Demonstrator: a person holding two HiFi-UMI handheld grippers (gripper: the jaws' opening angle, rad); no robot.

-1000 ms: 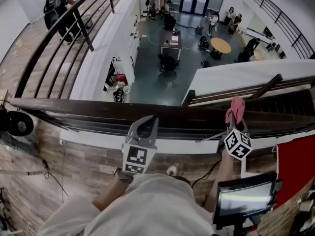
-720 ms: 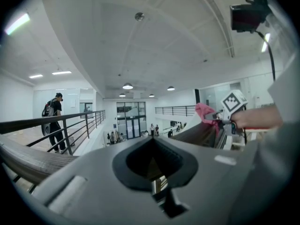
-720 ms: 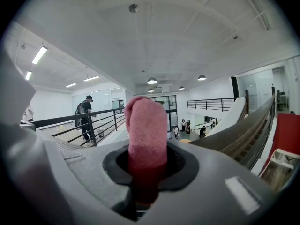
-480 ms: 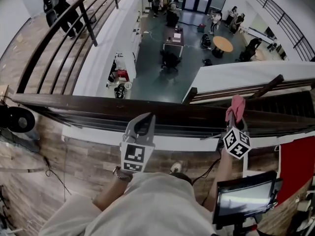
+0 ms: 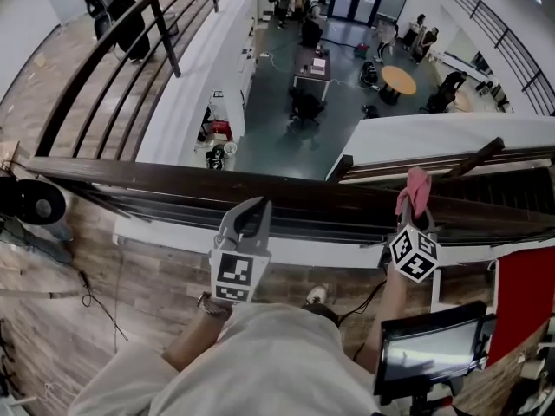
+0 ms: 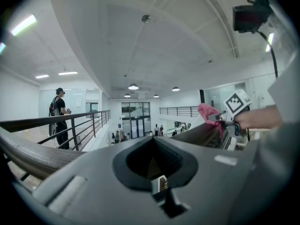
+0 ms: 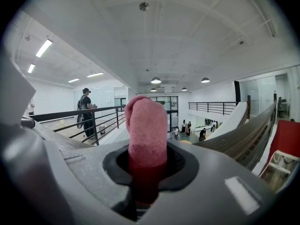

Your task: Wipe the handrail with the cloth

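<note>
A dark wooden handrail (image 5: 173, 185) runs across the head view from left to right. My right gripper (image 5: 413, 208) is shut on a folded pink cloth (image 5: 416, 187), which sticks up from the jaws (image 7: 146, 125) over the rail's right part. The cloth also shows at the right of the left gripper view as a pink cloth (image 6: 207, 112) above the handrail (image 6: 197, 132). My left gripper (image 5: 250, 217) hangs just in front of the rail near its middle, jaws shut with nothing between them.
Beyond the rail is a drop to a lower floor with desks, chairs and people (image 5: 308, 102). A metal railing (image 5: 113, 68) runs back at the left, with a person (image 5: 117, 11) beside it. A screen (image 5: 429, 349) and a red panel (image 5: 525, 293) stand at the lower right.
The view has drifted slightly; both grippers sit a little lower against the rail. The right gripper still holds the cloth at the same spot on the rail.
</note>
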